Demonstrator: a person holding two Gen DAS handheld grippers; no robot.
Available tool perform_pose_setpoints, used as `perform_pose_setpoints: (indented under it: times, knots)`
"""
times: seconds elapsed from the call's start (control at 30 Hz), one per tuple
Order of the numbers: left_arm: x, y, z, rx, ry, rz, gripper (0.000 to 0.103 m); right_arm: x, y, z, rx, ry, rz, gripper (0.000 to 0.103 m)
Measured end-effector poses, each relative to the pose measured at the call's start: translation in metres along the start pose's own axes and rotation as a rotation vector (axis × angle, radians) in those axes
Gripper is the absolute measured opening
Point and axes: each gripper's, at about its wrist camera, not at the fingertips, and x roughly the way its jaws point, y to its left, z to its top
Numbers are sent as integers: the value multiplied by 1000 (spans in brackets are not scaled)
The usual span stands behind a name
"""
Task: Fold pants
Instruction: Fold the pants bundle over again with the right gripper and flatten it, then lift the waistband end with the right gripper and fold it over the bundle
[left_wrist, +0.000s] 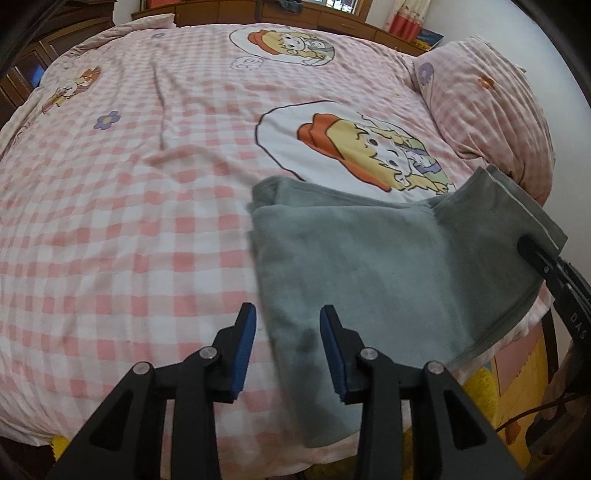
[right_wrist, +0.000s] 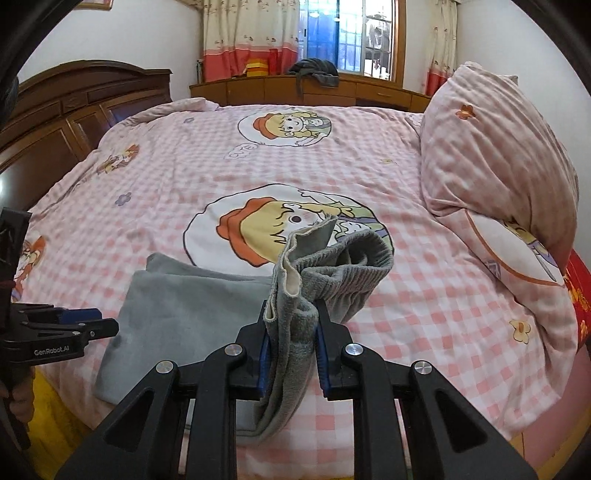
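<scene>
Grey pants (left_wrist: 369, 258): on checked duvet (left_wrist: 129, 221), near-edge side of cartoon print (left_wrist: 369, 155).
My right gripper (right_wrist: 291, 325): clamped on waistband end, raised.
My left gripper (left_wrist: 288, 321): jaws apart, empty, over pants' near-left corner.
Step, likely: fold waistband across.
Next: carry to cuff end, align.

pants (left_wrist: 369, 251): grey, soft fleecy fabric, ribbed waistband with a pale lining
state: partly folded, legs doubled over flat
pose: waistband end lifted and bunched up, the rest lying flat
where: near edge of the bed (left_wrist: 110, 221), over the pink checked cover
</scene>
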Motion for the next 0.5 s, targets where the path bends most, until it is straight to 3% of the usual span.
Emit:
perform_pose_setpoints:
  times: [0.27,0.5]
  knots:
    - [-3,15,-6,-43,0,-2,40,-5,11,4,-14,-16,55,20]
    - [-12,43,-12,-108,-15,13,40,-3,55,6,-123,-28,143,20]
